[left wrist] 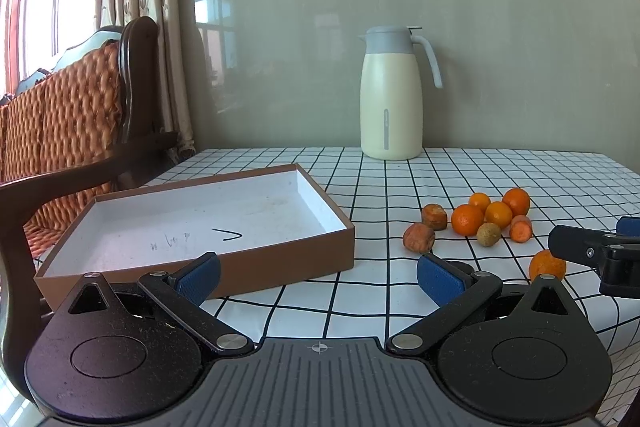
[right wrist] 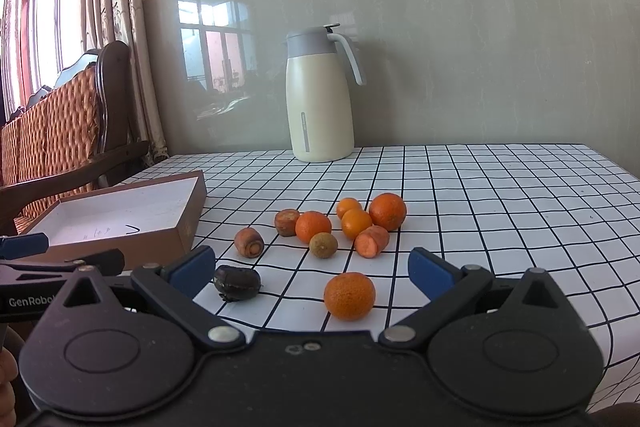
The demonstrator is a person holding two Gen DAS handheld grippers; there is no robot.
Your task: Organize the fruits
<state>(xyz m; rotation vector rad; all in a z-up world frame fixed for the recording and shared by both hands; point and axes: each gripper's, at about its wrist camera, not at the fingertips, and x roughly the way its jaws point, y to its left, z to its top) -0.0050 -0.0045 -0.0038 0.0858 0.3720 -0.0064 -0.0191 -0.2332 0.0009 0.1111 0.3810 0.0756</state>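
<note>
Near right gripper (right wrist: 312,273) – dark fruit (right wrist: 237,283), unseen from left gripper (left wrist: 318,273); both spread wide.

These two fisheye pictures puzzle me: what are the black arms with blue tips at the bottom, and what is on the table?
Each picture comes from a camera on a hand-held gripper, looking along its two fingers. The left gripper faces an empty cardboard box. The right gripper faces a lone orange lying ahead of its open fingers. Both grippers are open and hold nothing. The checked tablecloth also holds more oranges, carrot pieces, a dark fruit and a cream jug.
</note>
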